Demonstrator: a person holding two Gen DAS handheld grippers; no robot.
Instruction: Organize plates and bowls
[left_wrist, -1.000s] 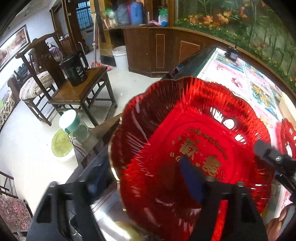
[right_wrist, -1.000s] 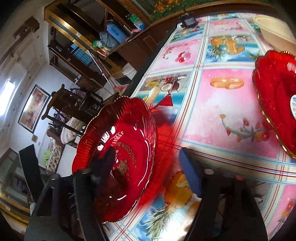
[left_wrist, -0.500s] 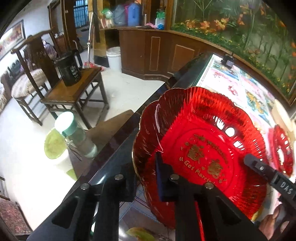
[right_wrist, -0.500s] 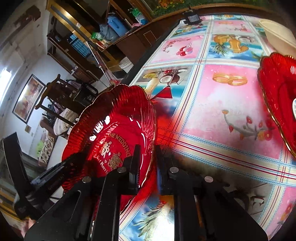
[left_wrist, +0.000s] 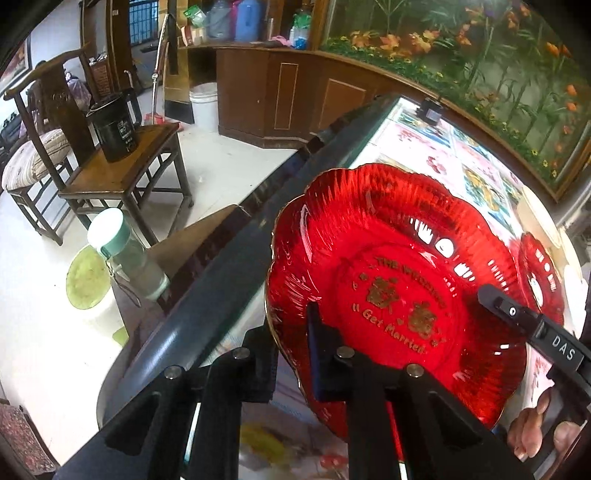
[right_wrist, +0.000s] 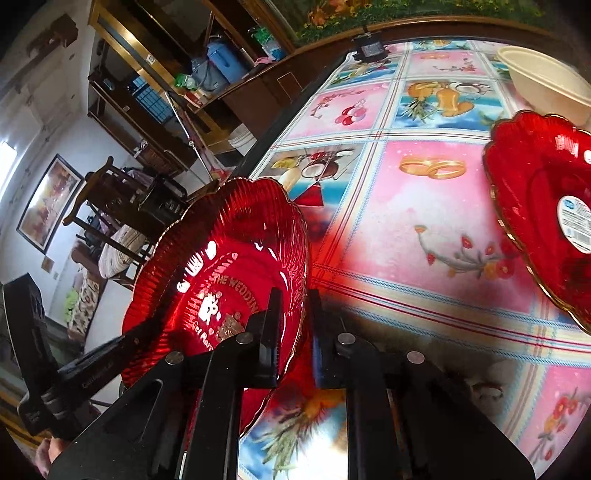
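Note:
A red scalloped plate (left_wrist: 399, 280) with gold "Get Married" lettering is held tilted above the table's near left edge. My left gripper (left_wrist: 291, 339) is shut on its left rim. My right gripper (right_wrist: 295, 317) is shut on its opposite rim, where the plate (right_wrist: 221, 273) fills the left of the right wrist view. A second red plate (right_wrist: 546, 206) with a white sticker lies on the table at the right, also seen in the left wrist view (left_wrist: 539, 273). A cream bowl (right_wrist: 546, 81) stands behind it.
The table carries a pink and blue patterned cloth (right_wrist: 406, 206) and has a dark edge (left_wrist: 236, 266). A small black device (right_wrist: 369, 48) sits at the far edge. Off the table to the left stand a wooden side table (left_wrist: 125, 177), a chair and a green-capped bottle (left_wrist: 125, 258).
Both grippers have closed from wide open onto opposite rims of the red plate. The plate has shifted right in the left wrist view and stands a little higher off the table.

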